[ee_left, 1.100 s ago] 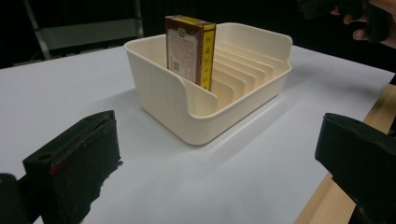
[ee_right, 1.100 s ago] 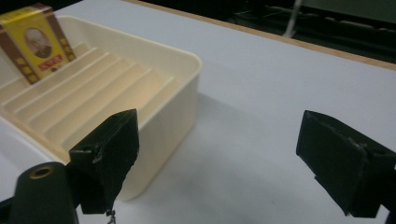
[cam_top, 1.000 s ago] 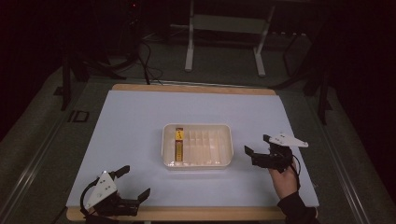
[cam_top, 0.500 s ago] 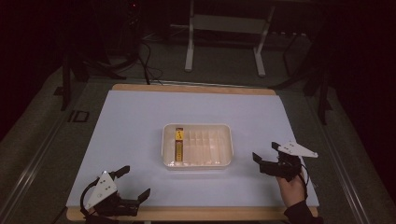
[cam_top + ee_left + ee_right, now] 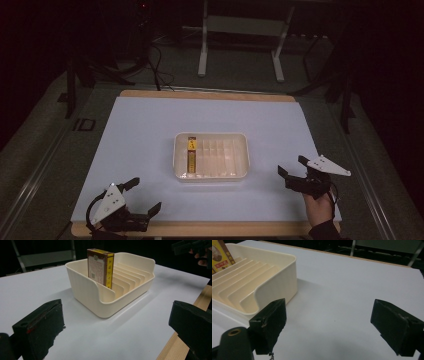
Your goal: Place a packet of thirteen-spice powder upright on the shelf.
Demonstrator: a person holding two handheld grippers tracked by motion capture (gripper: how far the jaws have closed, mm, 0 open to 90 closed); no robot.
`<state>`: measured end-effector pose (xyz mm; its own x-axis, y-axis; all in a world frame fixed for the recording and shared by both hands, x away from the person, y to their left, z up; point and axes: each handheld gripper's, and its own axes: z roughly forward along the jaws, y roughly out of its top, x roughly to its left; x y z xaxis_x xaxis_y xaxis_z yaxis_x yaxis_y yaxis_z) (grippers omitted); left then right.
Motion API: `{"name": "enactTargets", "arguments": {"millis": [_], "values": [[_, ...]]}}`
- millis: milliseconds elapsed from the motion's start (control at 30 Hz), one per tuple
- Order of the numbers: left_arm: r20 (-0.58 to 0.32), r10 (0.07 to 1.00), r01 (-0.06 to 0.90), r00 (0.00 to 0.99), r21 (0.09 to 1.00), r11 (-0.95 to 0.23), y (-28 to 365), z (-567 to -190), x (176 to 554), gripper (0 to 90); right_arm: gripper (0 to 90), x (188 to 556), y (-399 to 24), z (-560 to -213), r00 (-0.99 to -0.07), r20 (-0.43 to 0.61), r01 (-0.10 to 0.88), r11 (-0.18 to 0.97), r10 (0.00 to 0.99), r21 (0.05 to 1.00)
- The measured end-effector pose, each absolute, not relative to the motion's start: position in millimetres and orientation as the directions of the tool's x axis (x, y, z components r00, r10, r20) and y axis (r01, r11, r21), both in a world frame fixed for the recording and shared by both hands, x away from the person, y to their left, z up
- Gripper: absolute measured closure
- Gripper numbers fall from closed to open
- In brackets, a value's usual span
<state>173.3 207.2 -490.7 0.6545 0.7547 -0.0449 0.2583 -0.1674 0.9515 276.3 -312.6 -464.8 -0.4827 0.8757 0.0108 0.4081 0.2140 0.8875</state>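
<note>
Covering most of the wooden table [image 5: 210,229] is a white sheet [image 5: 150,130], and at its middle sits a cream plastic tray [image 5: 211,175] with a row of thin dividers. It looks rigid and light, likely to skid on the smooth sheet if nudged, so its thick rounded rim is the place to pinch it. Standing upright in the end slot at the tray's left is a small cardboard box [image 5: 100,267], dark red with a yellow edge. It should be light and stiff but crushable; its upper half stands proud of the dividers, and a gentle grip across the two broad faces there seems best. The left gripper [image 5: 141,195] lies near the front edge, jaws wide and empty. The right gripper [image 5: 293,169], held in a hand [image 5: 318,209] right of the tray, is likewise spread wide, holding nothing.
</note>
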Motion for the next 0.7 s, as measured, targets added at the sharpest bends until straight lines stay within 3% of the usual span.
{"name": "enactTargets", "arguments": {"millis": [700], "values": [[-0.047,0.751,0.259,0.659,0.951,-0.168,206.6,-490.7,173.5,0.1,13.3,279.6,-307.0,-468.5,-0.508,-0.008,0.42,0.256,0.861,0.871]]}}
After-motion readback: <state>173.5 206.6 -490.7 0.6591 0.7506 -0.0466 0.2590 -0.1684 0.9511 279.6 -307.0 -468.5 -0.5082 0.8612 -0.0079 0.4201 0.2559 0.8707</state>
